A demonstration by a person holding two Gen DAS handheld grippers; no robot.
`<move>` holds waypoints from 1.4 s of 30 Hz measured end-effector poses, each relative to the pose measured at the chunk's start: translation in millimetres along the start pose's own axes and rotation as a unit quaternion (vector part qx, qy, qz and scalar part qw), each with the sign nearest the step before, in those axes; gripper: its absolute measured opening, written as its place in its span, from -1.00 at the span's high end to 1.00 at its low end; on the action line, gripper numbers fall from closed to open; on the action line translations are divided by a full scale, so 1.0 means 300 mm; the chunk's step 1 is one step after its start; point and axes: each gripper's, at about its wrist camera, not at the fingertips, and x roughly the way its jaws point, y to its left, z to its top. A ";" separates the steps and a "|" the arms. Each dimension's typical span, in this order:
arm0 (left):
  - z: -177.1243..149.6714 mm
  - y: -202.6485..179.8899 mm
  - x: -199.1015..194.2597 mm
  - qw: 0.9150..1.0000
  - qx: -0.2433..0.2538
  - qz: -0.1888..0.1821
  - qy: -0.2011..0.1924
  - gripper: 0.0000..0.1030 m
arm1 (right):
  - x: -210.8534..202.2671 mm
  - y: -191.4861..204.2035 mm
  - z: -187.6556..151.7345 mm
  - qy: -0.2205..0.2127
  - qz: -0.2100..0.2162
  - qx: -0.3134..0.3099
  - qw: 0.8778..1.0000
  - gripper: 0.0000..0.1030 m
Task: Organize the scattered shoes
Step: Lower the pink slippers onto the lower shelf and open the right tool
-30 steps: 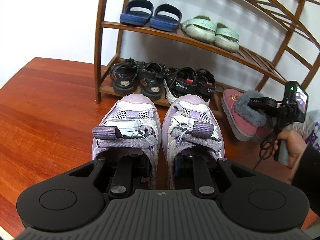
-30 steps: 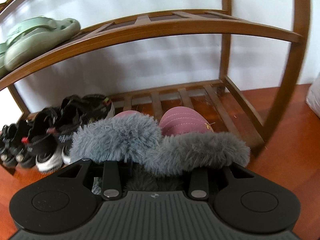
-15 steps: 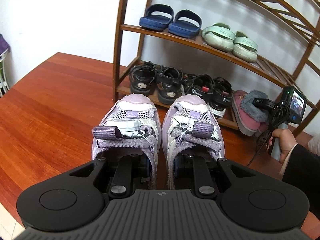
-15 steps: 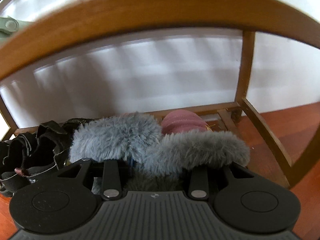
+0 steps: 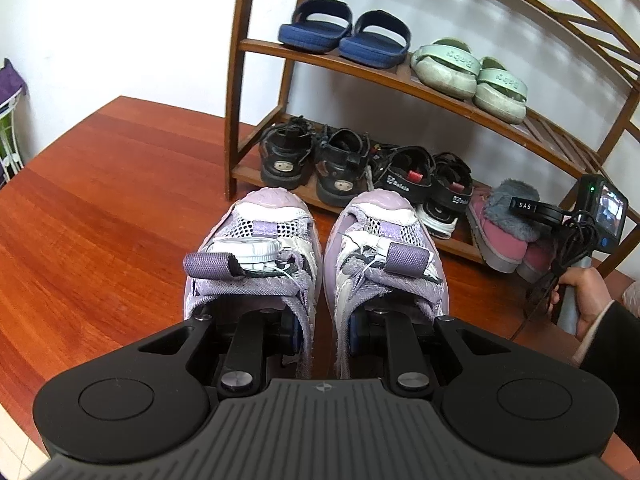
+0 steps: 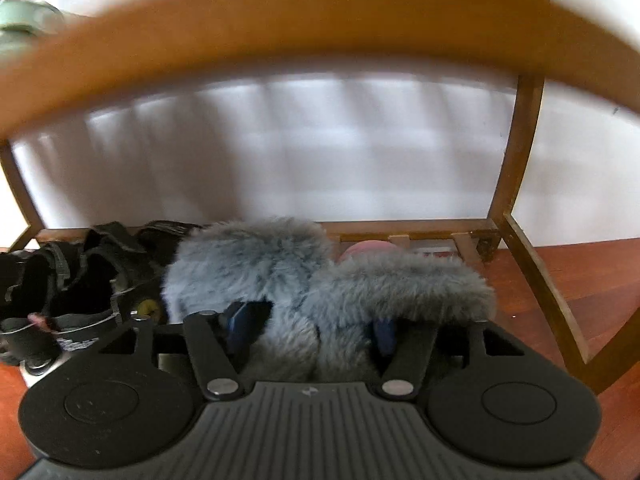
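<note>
step: right gripper (image 6: pixel 312 332) parking pink fur slippers (image 6: pixel 320 280) on the rack's bottom shelf (image 5: pixel 460 246), fingers spread, looks like it's letting go | left gripper (image 5: pixel 320 332) clamps both lilac sneakers (image 5: pixel 316 248) above floor | next: shelf's full toward 9 o'clock, free slats at 2 o'clock, mind the middle rail (image 6: pixel 280 32) at 12

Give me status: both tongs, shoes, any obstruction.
Left tongs shut on lilac sneakers, above floor. Right tongs opening around pink fur-lined slippers on bottom shelf. Middle shelf rail close overhead.
</note>
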 end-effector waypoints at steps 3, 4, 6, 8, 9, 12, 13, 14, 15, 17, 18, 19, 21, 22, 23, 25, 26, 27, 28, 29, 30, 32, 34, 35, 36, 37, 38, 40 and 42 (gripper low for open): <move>0.005 -0.013 0.011 1.000 0.008 -0.010 0.001 0.55 | -0.062 -0.007 -0.009 -0.003 0.007 -0.003 1.000 -0.55; 0.006 -0.016 0.012 1.000 0.010 -0.013 0.002 0.55 | -0.086 -0.009 -0.017 -0.005 0.007 -0.004 1.000 -0.57; 0.008 -0.025 0.016 1.000 0.016 -0.020 0.002 0.55 | -0.132 -0.013 -0.034 -0.008 0.007 -0.006 1.000 -0.58; 0.014 -0.037 0.021 0.999 0.021 -0.027 0.004 0.55 | -0.179 -0.017 -0.052 -0.011 0.008 -0.007 1.000 -0.62; 0.017 -0.044 0.022 0.999 0.023 -0.030 0.005 0.55 | -0.202 -0.019 -0.060 -0.013 0.008 -0.007 1.000 -0.63; 0.032 -0.073 0.021 0.998 0.034 -0.045 0.006 0.55 | -0.272 -0.026 -0.087 -0.017 0.008 -0.009 1.000 -0.63; 0.036 -0.079 0.021 0.998 0.035 -0.048 0.006 0.55 | -0.284 -0.030 -0.105 -0.013 0.008 -0.008 1.000 -0.63; 0.042 -0.088 0.020 0.998 0.037 -0.051 0.006 0.55 | -0.295 -0.035 -0.126 -0.006 0.008 -0.007 1.000 -0.63; 0.051 -0.101 0.018 0.998 0.040 -0.056 0.007 0.55 | -0.298 -0.037 -0.139 -0.002 0.007 -0.006 1.000 -0.63; 0.067 -0.121 0.016 0.997 0.041 -0.064 0.005 0.55 | -0.294 -0.044 -0.180 0.011 0.006 -0.003 1.000 -0.63; 0.073 -0.128 0.015 0.997 0.041 -0.067 0.005 0.55 | -0.288 -0.047 -0.191 0.015 0.004 -0.001 1.000 -0.63; 0.078 -0.134 0.015 0.997 0.042 -0.069 0.005 0.55 | -0.281 -0.051 -0.202 0.018 0.002 0.002 1.000 -0.63; 0.092 -0.151 0.012 0.996 0.043 -0.072 0.007 0.55 | -0.259 -0.054 -0.214 0.025 0.001 0.006 1.000 -0.63; 0.098 -0.158 0.010 0.996 0.045 -0.073 0.008 0.55 | -0.243 -0.053 -0.221 0.029 0.000 0.006 1.000 -0.63; 0.105 -0.165 0.007 0.996 0.045 -0.075 0.008 0.55 | -0.226 -0.051 -0.229 0.035 0.000 0.006 0.999 -0.63; 0.119 -0.181 -0.002 0.996 0.045 -0.080 0.007 0.55 | -0.208 -0.043 -0.237 0.039 0.001 0.006 0.999 -0.63; 0.125 -0.187 -0.006 0.996 0.045 -0.082 0.006 0.55 | -0.199 -0.039 -0.237 0.039 -0.001 0.006 0.999 -0.63; 0.131 -0.194 -0.010 0.996 0.045 -0.083 0.004 0.55 | -0.189 -0.034 -0.236 0.039 -0.005 0.006 0.999 -0.63; 0.137 -0.201 -0.015 0.995 0.047 -0.084 0.003 0.55 | -0.179 -0.030 -0.235 0.040 -0.008 0.007 0.999 -0.65; 0.143 -0.210 -0.022 0.995 0.049 -0.084 0.002 0.55 | -0.170 -0.025 -0.234 0.040 -0.011 0.007 0.999 -0.65; 0.148 -0.217 -0.027 0.995 0.051 -0.084 0.000 0.55 | -0.160 -0.021 -0.233 0.040 -0.014 0.007 0.999 -0.65; 0.157 -0.228 -0.035 0.995 0.055 -0.084 0.000 0.55 | -0.149 -0.020 -0.230 0.038 -0.016 0.007 0.999 -0.64; 0.168 -0.243 -0.041 0.995 0.059 -0.083 0.001 0.55 | -0.135 -0.022 -0.223 0.037 -0.016 0.007 0.999 -0.64; 0.174 -0.251 -0.042 0.995 0.061 -0.083 0.003 0.55 | -0.127 -0.025 -0.218 0.038 -0.015 0.006 0.999 -0.64; 0.180 -0.261 -0.043 0.994 0.063 -0.084 0.005 0.55 | -0.119 -0.027 -0.213 0.039 -0.015 0.006 0.999 -0.64; 0.184 -0.270 -0.043 0.994 0.066 -0.084 0.006 0.55 | -0.111 -0.028 -0.209 0.039 -0.014 0.006 0.999 -0.64; 0.188 -0.277 -0.044 0.994 0.069 -0.084 0.008 0.55 | -0.109 -0.031 -0.205 0.041 -0.011 0.008 0.999 -0.64; 0.196 -0.295 -0.042 0.994 0.075 -0.084 0.009 0.55 | -0.109 -0.037 -0.197 0.044 -0.005 0.012 0.999 -0.63; 0.208 -0.318 -0.037 0.993 0.082 -0.087 0.010 0.55 | -0.127 -0.047 -0.196 0.043 0.002 0.013 0.999 -0.62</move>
